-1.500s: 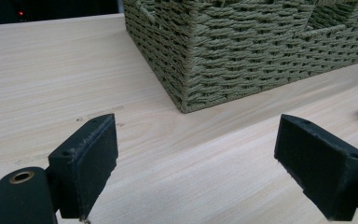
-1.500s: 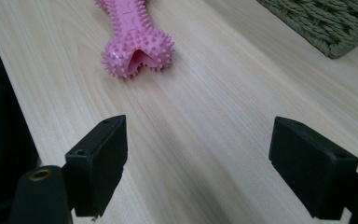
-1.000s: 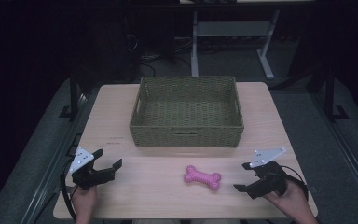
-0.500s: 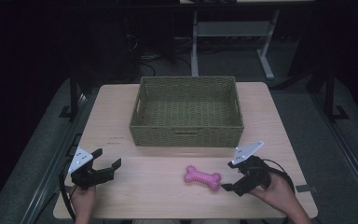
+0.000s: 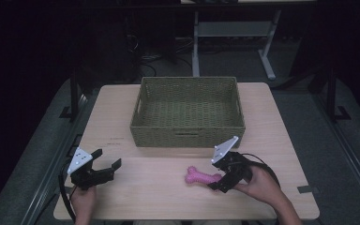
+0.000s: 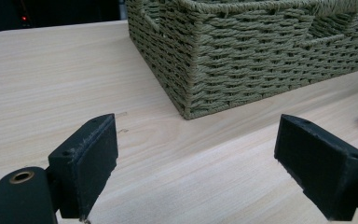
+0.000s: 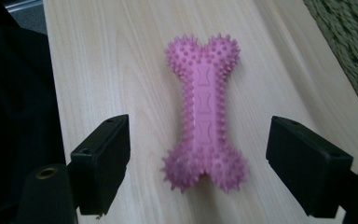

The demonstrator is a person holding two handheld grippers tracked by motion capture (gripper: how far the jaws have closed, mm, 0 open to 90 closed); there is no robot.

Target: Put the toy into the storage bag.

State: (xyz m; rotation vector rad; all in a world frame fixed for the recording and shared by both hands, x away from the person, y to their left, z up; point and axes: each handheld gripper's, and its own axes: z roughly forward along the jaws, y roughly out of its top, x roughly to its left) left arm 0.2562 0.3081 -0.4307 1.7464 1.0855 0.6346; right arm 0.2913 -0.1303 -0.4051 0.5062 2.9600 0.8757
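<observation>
Jaws of your right gripper [image 5: 218, 180] stand wide and have just been closing a little, one on each side of the pink spiked bone [image 5: 201, 177], not yet pressing it. It lies flat on the table [image 5: 159, 197], in front of the woven basket [image 5: 187, 136]. Your left gripper [image 5: 110, 165] hangs open over bare wood, holding nothing.
</observation>
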